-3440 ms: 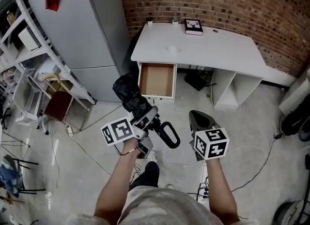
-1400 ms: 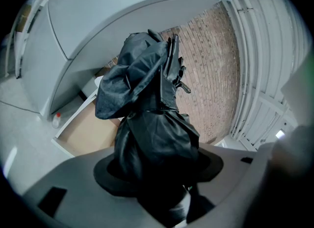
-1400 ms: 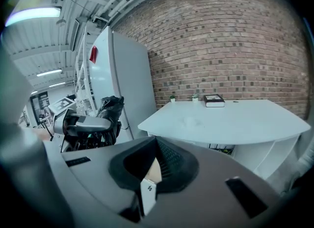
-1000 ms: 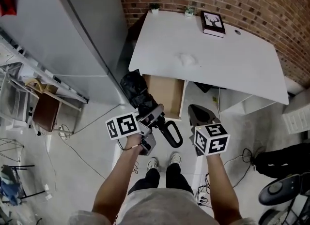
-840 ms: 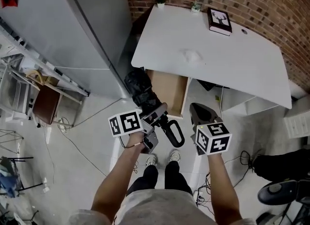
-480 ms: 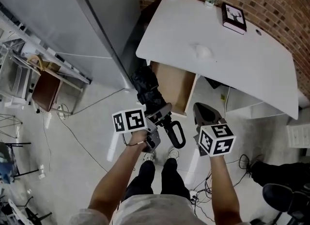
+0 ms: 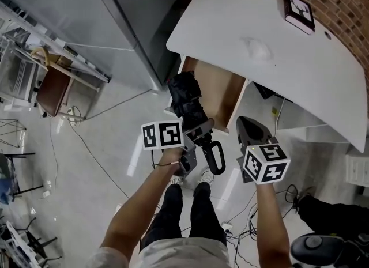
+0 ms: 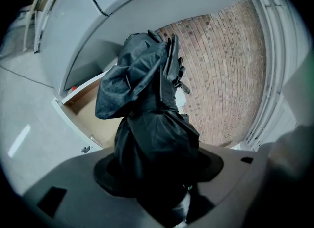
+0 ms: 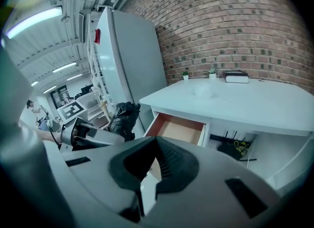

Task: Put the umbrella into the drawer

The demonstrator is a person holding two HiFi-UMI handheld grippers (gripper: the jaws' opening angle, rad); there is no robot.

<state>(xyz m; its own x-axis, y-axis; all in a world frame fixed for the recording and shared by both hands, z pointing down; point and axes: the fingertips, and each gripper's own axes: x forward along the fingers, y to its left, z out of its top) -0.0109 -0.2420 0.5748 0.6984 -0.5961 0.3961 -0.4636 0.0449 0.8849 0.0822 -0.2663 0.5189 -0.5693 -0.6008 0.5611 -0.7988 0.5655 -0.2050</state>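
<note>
Umbrella point(image 7: 185, 101) is not in the drawer point(image 7: 226, 93) yet. I'd call the task roughly halfway: pickup done, placing left.

Head view: my left gripper point(image 7: 199, 133) is clamped on the folded black umbrella near its handle end. The looped handle point(image 7: 217, 157) points back at me and the bundled fabric points toward the drawer. The fabric tip overlaps the drawer's front left corner in this view, but I can't tell if it is above the opening or just short of it. The drawer is pulled out from under the white table point(image 7: 271, 59), and its wooden bottom looks bare. My right gripper point(image 7: 251, 134) is just right of the handle and carries nothing.

Left gripper view: jaws are closed around the umbrella point(image 8: 152, 124), with black fabric filling the gap between them. The open drawer point(image 8: 86, 107) shows low at left, beyond the bundle and apart from it.

Right gripper view: jaws are pressed together with nothing between them. The drawer point(image 9: 179, 130) sits straight ahead, open, with nothing visible inside. The umbrella point(image 9: 122, 116) hangs at left, outside the drawer and beside its left wall.

Left to do, as I judge it: bring the umbrella over the opening, lay it inside and let go. Maybe also push the drawer shut, though the task doesn't ask for that.
</note>
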